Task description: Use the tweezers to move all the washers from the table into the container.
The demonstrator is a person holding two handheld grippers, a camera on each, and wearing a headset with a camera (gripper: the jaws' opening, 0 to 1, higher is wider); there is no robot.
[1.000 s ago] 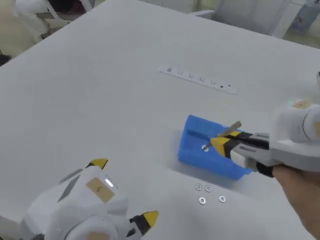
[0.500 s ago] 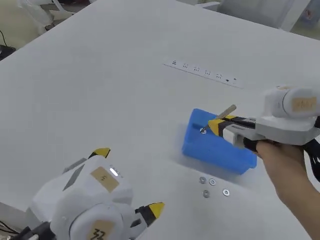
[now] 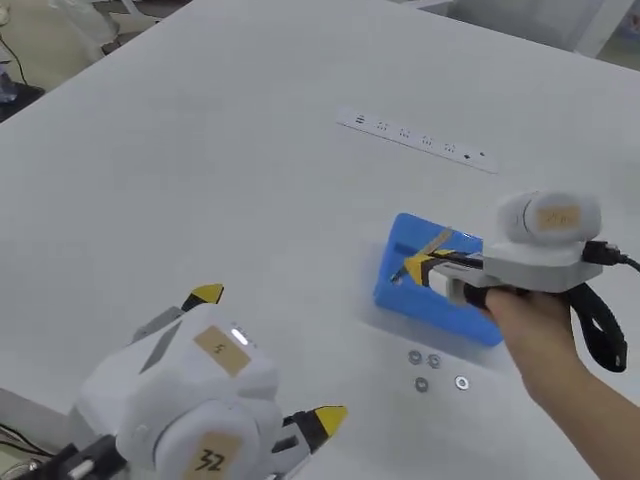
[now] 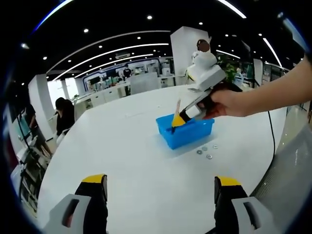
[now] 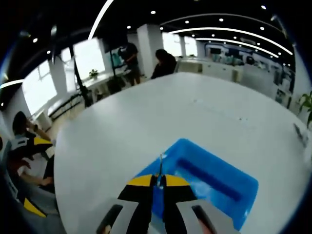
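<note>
- On the white table (image 3: 200, 150), toward my right, sits the blue rectangular plastic container (image 3: 410, 300). It is the drop-off point for the job, so I judge it was set close to the parts.
- Just beside the container's near wall, four small silver metal washers (image 3: 433, 361) lie flat in a loose cluster on the bare tabletop. They are apart from the container and not yet in it.
- The right gripper (image 3: 415, 265) has its jaws pressed together on the slim metal tweezers (image 3: 432, 243). It clamps them partway along, so the tips reach forward and the back end sticks up behind.
- In the right gripper view the tweezers (image 5: 160, 165) point down over the near edge of the container (image 5: 239, 192).
- I cannot tell whether the tweezer tips pinch a washer; they are too small to read.
- My hand (image 3: 530, 330) wraps the gripper's handle from the right. The forearm comes in low across the table edge and the gripper is roughly level, which I judge suits a release above the container.
- The left gripper (image 3: 268, 356) hangs near me at the lower left with its yellow-tipped jaws spread wide and holding nothing. It is well apart from the work.
- In the left gripper view the container (image 4: 190, 139) and washers (image 4: 204, 148) lie ahead.
- A white power strip (image 3: 420, 140) lies beyond the container.
</note>
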